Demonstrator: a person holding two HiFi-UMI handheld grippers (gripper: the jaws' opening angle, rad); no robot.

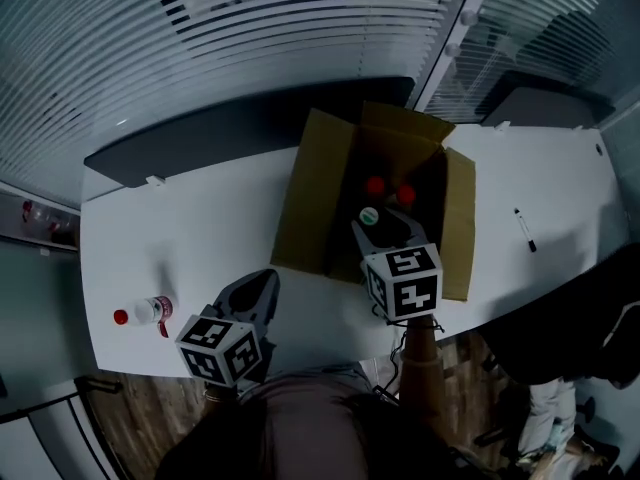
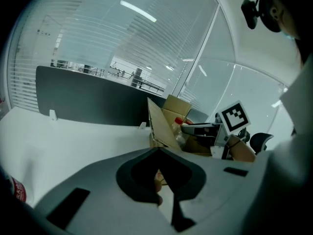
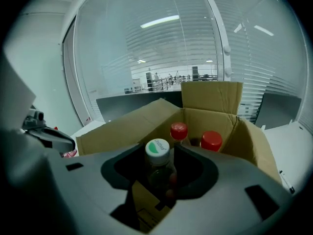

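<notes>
Roughly at the middle of the head view, the right gripper [image 1: 381,227] points toward the top of the frame. It reaches over the near wall of the open box [image 1: 310,198], and its marker cube [image 1: 403,281] faces up. The forearm behind it runs down to the lower edge. Its fingers are closed narrowly on the green-capped bottle [image 3: 157,161], gripping it just under the cap. The bottle stands upright over the near part of the box's inside, and its base is hidden. Beyond it, deeper in the box, stand two red-capped bottles [image 1: 376,186], close together and apart from the held one.

The left gripper [image 1: 263,282] sits in the lower left of the head view, low over the near edge of the table [image 1: 180,228]. It is angled up and to the right toward the box but is well short of it. Its own view shows the fingers drawn together at the tips with nothing between them. The box and the right gripper appear in the right middle of that view.

At the far left of the head view, a third red-capped bottle, the lying bottle [image 1: 148,311], rests on its side on the table, near the left gripper but not touching it. A pen [image 1: 524,229] lies on the table at the right, well clear of the box.
</notes>
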